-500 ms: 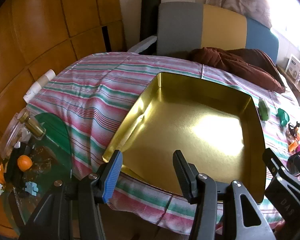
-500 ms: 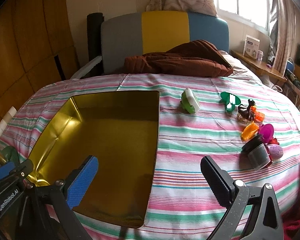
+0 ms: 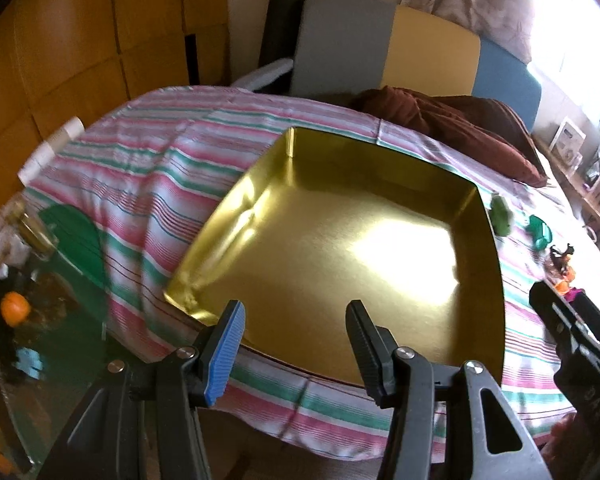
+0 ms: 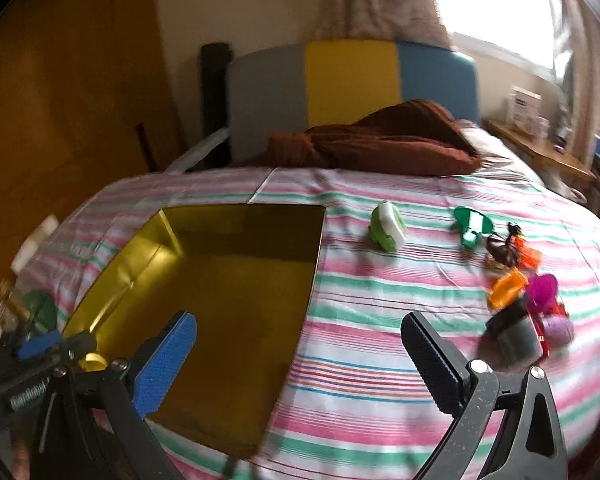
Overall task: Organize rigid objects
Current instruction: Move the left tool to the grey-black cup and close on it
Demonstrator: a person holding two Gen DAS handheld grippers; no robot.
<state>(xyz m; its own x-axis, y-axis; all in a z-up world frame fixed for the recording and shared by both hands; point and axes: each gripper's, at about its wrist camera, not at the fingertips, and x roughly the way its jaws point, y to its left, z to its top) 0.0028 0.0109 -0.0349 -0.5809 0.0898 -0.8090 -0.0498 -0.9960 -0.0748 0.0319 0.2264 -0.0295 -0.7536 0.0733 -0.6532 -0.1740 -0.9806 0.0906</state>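
Gold tray (image 3: 340, 264) ahead of both empty, wide-open grippers (image 3: 294, 344) (image 4: 300, 356), toys (image 4: 388, 228) seemingly right

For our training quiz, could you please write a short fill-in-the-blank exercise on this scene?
1. The gold tray holds ____ toys.
2. The green-and-white toy lies to the tray's ____ in the right wrist view.
3. The right tool is ____ and holds nothing.
4. The striped cloth lies ____ the tray.

Missing words: no; right; open; under
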